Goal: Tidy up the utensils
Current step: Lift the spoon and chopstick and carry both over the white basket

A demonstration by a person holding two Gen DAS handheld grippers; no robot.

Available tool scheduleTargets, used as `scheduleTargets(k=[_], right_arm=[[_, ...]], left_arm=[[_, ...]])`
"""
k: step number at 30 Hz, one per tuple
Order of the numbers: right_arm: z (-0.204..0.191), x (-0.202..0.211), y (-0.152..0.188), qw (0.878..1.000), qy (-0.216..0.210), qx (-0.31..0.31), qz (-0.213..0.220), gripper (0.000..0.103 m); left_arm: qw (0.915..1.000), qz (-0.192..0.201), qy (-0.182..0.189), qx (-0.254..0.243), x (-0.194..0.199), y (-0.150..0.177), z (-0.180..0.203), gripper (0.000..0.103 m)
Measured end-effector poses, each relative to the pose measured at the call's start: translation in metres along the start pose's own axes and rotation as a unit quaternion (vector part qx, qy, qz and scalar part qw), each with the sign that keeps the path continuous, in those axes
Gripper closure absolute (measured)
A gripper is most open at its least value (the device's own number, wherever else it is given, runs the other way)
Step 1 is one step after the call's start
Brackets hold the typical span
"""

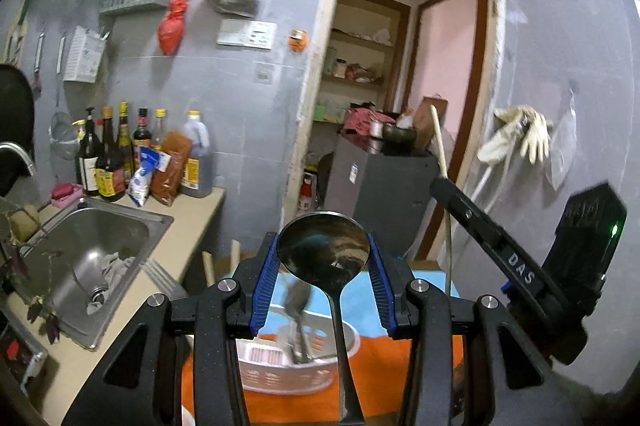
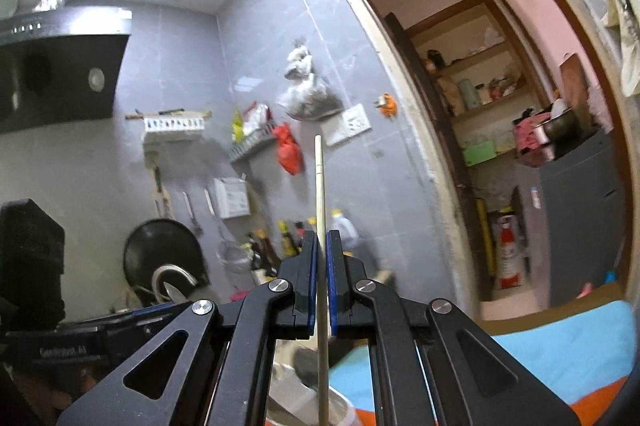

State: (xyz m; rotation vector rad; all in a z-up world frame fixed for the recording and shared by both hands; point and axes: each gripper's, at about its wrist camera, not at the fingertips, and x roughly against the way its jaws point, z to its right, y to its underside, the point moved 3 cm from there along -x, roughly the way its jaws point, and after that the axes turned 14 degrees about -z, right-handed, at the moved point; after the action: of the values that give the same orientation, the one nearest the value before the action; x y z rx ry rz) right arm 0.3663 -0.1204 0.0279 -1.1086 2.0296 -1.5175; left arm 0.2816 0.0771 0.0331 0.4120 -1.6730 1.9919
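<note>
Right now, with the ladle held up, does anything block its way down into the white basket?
Nothing visible blocks it. The ladle, gripped in the left tongs, hangs directly over the white basket, whose top is open. A few utensils already stand inside, left of the ladle's handle.

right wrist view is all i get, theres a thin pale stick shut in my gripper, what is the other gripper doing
Observer: The left gripper holds a metal ladle by its bowl, handle hanging down.
Operator: what sits under it
Observer: A white slotted basket with more utensils inside, on an orange and blue cloth.
Operator: can you see my stick from there
Observer: Yes, the right gripper shows at the right of the left wrist view, and the pale stick rises from its tip.
Operator: anything left of the basket
Observer: A steel sink set in the counter.
</note>
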Motion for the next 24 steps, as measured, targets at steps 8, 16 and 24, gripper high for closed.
scheduleTargets(k=[8,16,24], right_arm=[[-0.006,-0.033,0.004,0.999,-0.021,-0.026,0.015,0.100],[0.023,-0.058,0.027,0.996,-0.011,-0.091,0.017,0.100],[0.027,-0.072,0.048,0.996,0.019,-0.085,0.007,0.100]], left_arm=[[0.9985,0.045,-0.023,0.021,0.018,-0.029,-0.053,0.065],[0.9962,0.074,-0.034,0.032,-0.015,-0.030,-0.091,0.065],[0.9957,0.078,-0.048,0.012,-0.052,-0.007,-0.102,0.065]])
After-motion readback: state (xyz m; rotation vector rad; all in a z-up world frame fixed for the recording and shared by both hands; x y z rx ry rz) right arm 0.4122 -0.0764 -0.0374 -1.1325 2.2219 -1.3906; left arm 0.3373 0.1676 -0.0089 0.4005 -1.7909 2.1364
